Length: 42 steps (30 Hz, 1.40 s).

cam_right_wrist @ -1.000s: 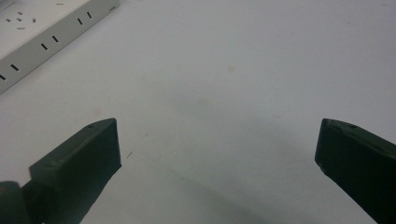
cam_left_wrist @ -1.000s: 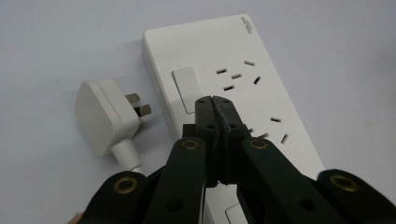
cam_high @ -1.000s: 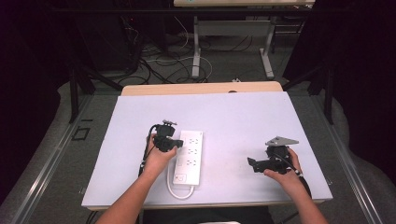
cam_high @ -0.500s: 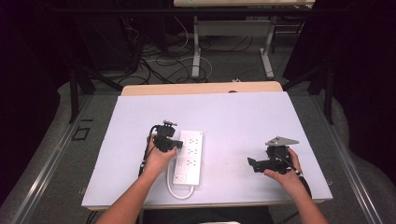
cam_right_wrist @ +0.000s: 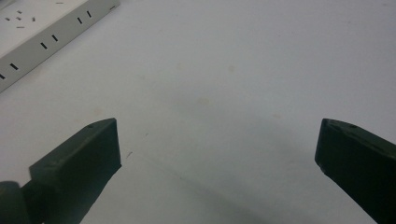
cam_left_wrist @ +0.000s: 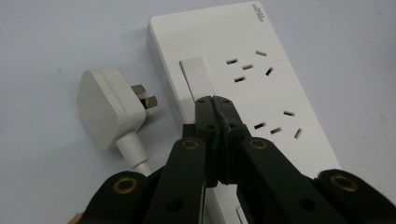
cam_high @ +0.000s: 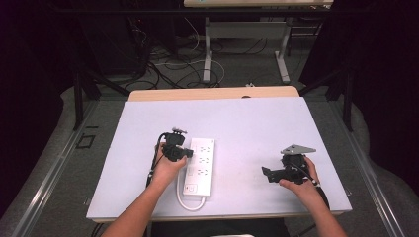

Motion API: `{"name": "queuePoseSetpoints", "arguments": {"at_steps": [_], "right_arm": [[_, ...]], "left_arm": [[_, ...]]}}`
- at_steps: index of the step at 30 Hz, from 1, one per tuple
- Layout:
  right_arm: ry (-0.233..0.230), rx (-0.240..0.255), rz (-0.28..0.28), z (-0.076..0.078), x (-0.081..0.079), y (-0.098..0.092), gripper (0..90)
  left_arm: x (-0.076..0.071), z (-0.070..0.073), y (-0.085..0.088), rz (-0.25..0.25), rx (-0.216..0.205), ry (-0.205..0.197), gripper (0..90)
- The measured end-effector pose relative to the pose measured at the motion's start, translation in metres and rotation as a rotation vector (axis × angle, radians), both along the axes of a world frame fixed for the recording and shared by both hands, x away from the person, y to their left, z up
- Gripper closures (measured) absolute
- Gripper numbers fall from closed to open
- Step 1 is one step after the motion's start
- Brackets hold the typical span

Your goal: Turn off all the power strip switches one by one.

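One white table point(cam_high: 257, 123) bears a power strip point(cam_high: 200, 165); left hand-held gripper point(cam_high: 188, 153) closed, right hand-held gripper point(cam_high: 267, 174) apart; dark room.

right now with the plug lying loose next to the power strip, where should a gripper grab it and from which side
Grip the plug across the two long flat flanks of its white body, coming down from above. It lies flat on the table, prongs pointing at the power strip, cord trailing off the opposite end, so both ends are poor holds. The open right gripper looks freer; the left gripper is shut at the strip's switch.
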State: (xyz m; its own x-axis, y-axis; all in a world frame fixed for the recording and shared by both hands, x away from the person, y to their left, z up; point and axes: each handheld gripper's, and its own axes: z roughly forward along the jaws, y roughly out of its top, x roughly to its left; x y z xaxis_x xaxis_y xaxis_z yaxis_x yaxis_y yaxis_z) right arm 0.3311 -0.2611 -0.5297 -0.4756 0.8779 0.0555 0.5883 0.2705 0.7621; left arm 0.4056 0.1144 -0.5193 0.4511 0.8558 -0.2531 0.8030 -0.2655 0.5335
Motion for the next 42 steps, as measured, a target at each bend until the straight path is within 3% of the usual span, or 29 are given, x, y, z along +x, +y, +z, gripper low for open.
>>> {"name": "queuePoseSetpoints", "arguments": {"at_steps": [42], "right_arm": [[-0.001, -0.004, 0.0, 0.0, 0.0004, -0.0003, 0.0]], "left_arm": [[0.0032, -0.0003, -0.0015, -0.002, 0.005, 0.013, 90.0]]}}
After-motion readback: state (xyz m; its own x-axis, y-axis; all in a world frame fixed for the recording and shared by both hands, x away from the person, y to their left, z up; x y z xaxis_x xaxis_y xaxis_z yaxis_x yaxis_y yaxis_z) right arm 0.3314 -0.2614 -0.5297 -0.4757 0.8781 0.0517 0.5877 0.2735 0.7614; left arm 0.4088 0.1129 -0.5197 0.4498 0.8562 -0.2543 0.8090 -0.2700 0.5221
